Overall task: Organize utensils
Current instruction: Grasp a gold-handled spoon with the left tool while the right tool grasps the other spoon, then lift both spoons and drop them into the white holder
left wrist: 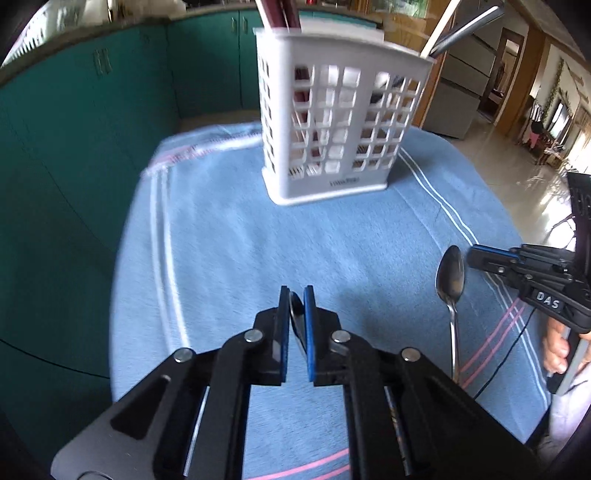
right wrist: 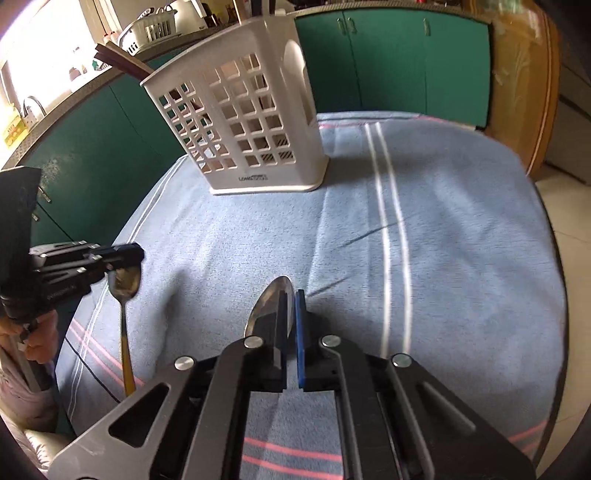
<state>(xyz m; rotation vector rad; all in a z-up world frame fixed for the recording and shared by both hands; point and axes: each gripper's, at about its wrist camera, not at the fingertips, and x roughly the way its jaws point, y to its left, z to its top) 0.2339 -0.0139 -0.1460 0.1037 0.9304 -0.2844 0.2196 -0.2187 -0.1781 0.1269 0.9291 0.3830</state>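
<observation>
A white slotted utensil holder (left wrist: 328,122) stands upright at the far end of the blue towel (left wrist: 240,240); it also shows in the right wrist view (right wrist: 240,122). Dark handles and a steel utensil (left wrist: 465,29) stick out of it. My left gripper (left wrist: 296,295) is shut on a steel spoon (left wrist: 295,314), held by its bowl above the towel. From the right wrist view, that spoon (right wrist: 125,288) hangs handle down from the left gripper (right wrist: 125,258). My right gripper (right wrist: 291,299) is shut on a second steel spoon (right wrist: 269,302), which also shows in the left wrist view (left wrist: 450,280).
Green cabinet doors (right wrist: 388,66) run behind the table under a dark counter. A white dish rack (right wrist: 147,29) sits on the counter at far left. A wooden post (right wrist: 524,85) and a tiled floor (left wrist: 517,177) lie to the right. A black cable (left wrist: 509,354) crosses the towel's near right corner.
</observation>
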